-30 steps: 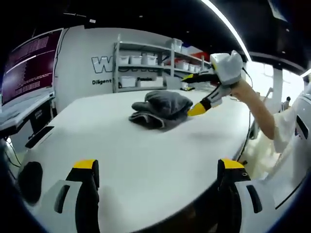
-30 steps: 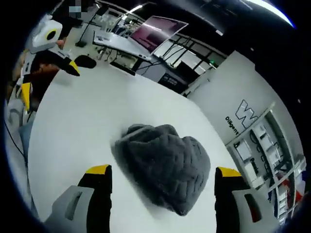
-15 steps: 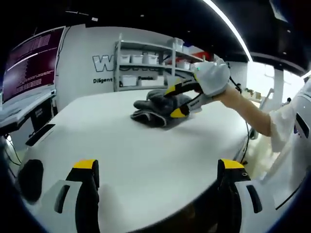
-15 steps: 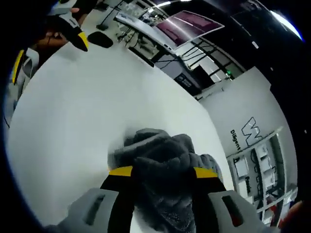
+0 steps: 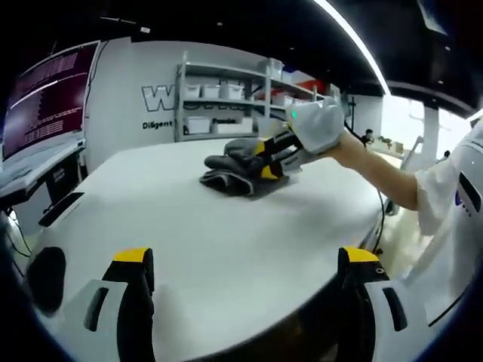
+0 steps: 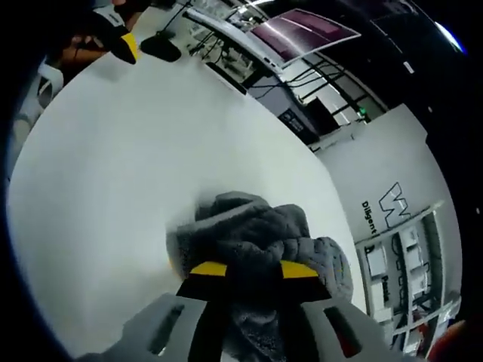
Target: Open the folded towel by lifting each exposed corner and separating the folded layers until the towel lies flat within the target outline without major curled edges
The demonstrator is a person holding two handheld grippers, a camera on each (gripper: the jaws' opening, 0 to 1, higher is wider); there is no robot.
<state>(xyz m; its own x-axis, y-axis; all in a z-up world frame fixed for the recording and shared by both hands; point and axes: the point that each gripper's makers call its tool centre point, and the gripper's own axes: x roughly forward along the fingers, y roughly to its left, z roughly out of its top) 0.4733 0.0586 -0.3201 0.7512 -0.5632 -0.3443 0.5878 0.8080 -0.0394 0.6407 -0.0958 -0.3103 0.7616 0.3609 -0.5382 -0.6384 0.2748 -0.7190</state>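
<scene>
White table (image 5: 189, 226) carries everything; no target outline visible on it from either view. Grey towel (image 5: 240, 167) sits bunched and layered at about 12 o'clock in the left gripper view, well beyond my left gripper (image 5: 245, 264). In the right gripper view the towel (image 6: 256, 234) lies at 6 o'clock, right at the tool.

My right gripper (image 6: 253, 269) is pressed into the towel's near side, jaws drawn close with a fold of cloth between them; I judge it clamped on an upper layer, placed there to peel that layer off.

My left gripper hangs low over the table edge, jaws wide apart, holding nothing. Presumably it is kept back to pin or take the opposite corner.

Unfolding has barely started.
</scene>
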